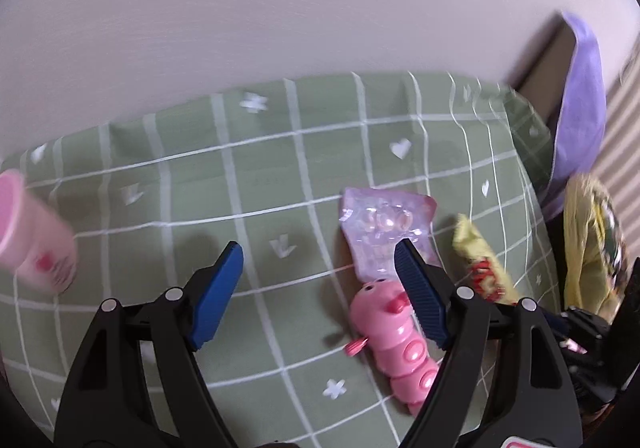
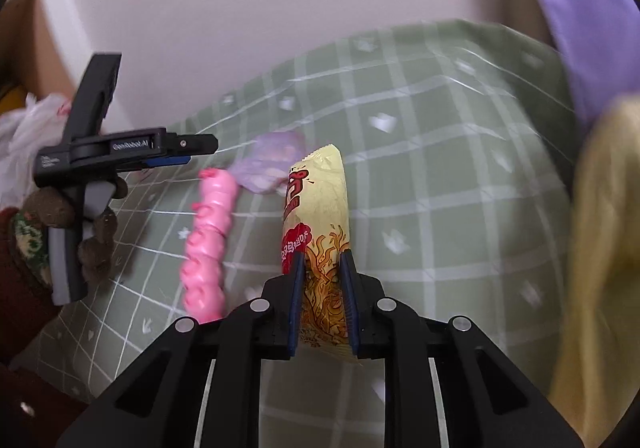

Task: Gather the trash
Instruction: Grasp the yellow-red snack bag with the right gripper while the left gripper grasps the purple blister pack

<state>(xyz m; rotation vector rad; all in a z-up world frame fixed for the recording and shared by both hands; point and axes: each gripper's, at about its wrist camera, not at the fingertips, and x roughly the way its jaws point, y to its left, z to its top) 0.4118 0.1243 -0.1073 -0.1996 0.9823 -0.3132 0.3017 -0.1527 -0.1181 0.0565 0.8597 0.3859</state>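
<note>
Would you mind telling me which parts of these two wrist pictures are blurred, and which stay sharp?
Left wrist view: the pink cup at the left edge and the purple cloth at right are smeared; the left claw is crisp. Right wrist view: the pink caterpillar toy and the yellow cloth at the right edge are blurred; the right claw and the noodle wrapper stay sharp.

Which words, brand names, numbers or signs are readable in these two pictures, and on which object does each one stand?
"GenRobot.AI": white letters on the side of the left gripper, seen in the right wrist view.
Yellow snack wrapper, clamped in the right gripper: red non-Latin lettering, too blurred to read.
Pink cup: a red print, too blurred to read.
Small white print at the left gripper's rear end: too small to read.
</note>
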